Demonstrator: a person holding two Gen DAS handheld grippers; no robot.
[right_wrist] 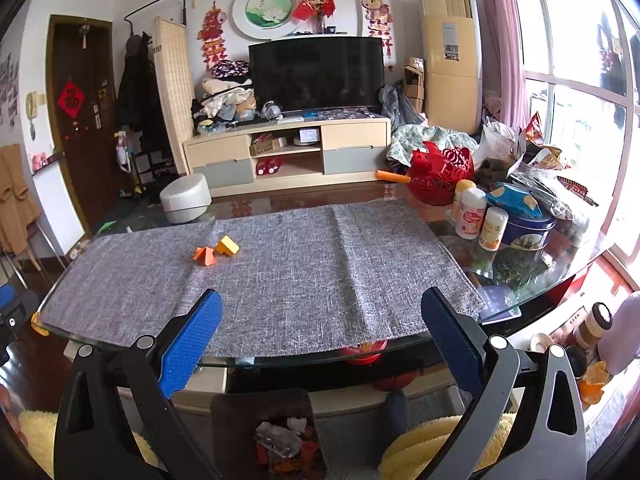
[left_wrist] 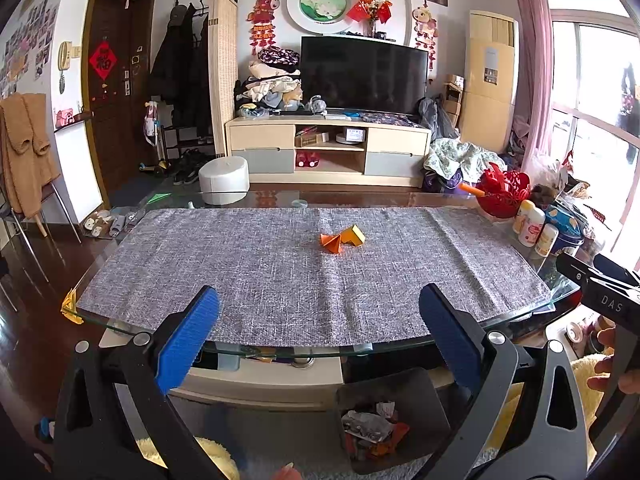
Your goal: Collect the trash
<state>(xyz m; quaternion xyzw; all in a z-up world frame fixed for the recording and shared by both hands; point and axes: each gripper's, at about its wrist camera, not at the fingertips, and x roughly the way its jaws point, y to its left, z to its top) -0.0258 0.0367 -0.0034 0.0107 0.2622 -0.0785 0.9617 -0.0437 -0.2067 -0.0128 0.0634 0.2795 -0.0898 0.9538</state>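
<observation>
Left tongs (left_wrist: 320, 336): spread wide, nothing between the blue pads (left_wrist: 188, 340), held at the near edge of the glass tabletop (left_wrist: 120, 326).

Right tongs (right_wrist: 322, 340): also spread wide and empty, held at the same near edge, further to the right. In the left wrist view, the black body of the right tool shows at the right border, with fingers (left_wrist: 612, 364) of a hand gripping it.

Grey cloth (left_wrist: 280, 264): lies flat along the tabletop and covers most of it.

Trash on the cloth: one orange folded paper (left_wrist: 333, 243) and one yellow folded paper (left_wrist: 356, 235). They lie near the middle of the cloth, touching or just beside each other, the orange piece to the left. Both are well apart from either pair of tongs.

Bin (left_wrist: 416, 396): a dark container on the floor below the near edge of the tabletop, between the two tools. It holds crumpled paper (left_wrist: 370, 426), some grey-white and some orange-red.

Right end of the tabletop, off the cloth: a red basket (right_wrist: 440, 176), white bottles (right_wrist: 472, 216), a blue tin (right_wrist: 528, 232) and plastic bags.

Behind the tabletop: a television (right_wrist: 316, 74) on a low cabinet.
</observation>
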